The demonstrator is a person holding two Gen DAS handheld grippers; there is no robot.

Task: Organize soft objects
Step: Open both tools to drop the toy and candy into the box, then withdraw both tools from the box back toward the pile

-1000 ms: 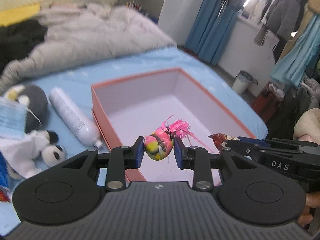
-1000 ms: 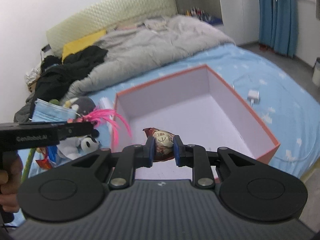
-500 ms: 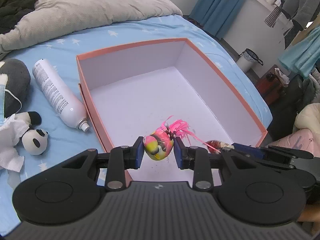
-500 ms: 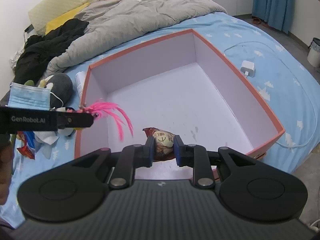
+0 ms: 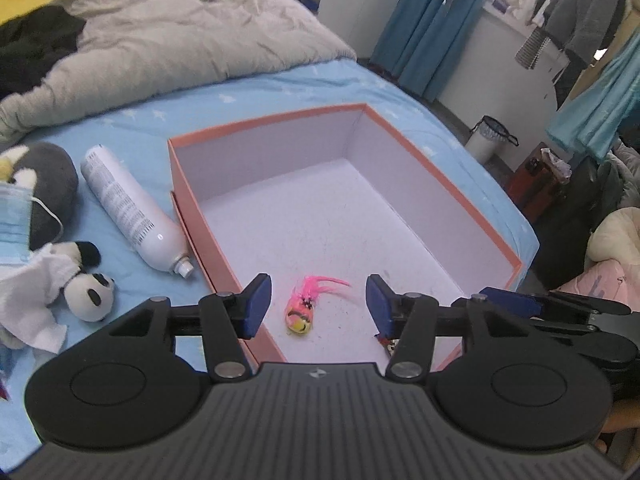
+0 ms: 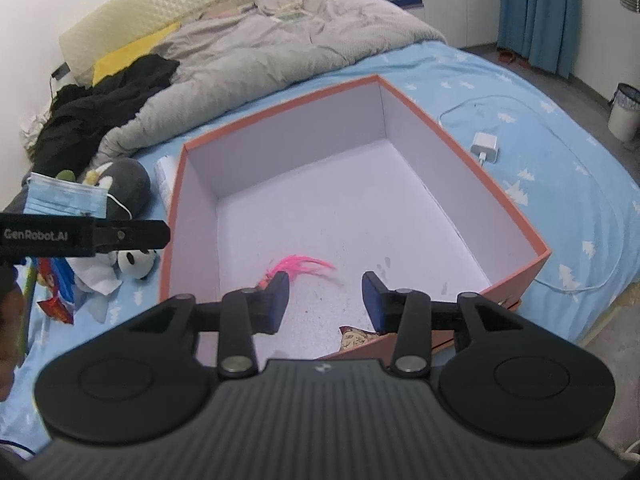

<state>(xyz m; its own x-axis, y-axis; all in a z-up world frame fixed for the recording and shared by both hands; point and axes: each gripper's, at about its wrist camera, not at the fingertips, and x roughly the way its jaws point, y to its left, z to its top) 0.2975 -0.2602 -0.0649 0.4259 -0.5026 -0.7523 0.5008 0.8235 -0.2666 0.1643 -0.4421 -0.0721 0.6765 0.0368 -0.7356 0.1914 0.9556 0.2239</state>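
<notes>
- Left gripper (image 5: 318,302) hangs over the near end of the orange box (image 5: 440,168), jaws spread wide, nothing between them.
- Pink-feathered toy (image 5: 303,310) lies on the box floor just below; in the right wrist view a finger hides its body.
- Right gripper (image 6: 325,301) is likewise wide and empty.
- Brown snack packet (image 6: 354,338) rests in the near corner, partly cut off.
- Plush panda (image 5: 86,284) lies outside on the bed (image 5: 132,132).

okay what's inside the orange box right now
Inside the orange box, near its front wall: a pink-feathered toy and a brown snack packet, partly hidden by the right gripper.
</notes>
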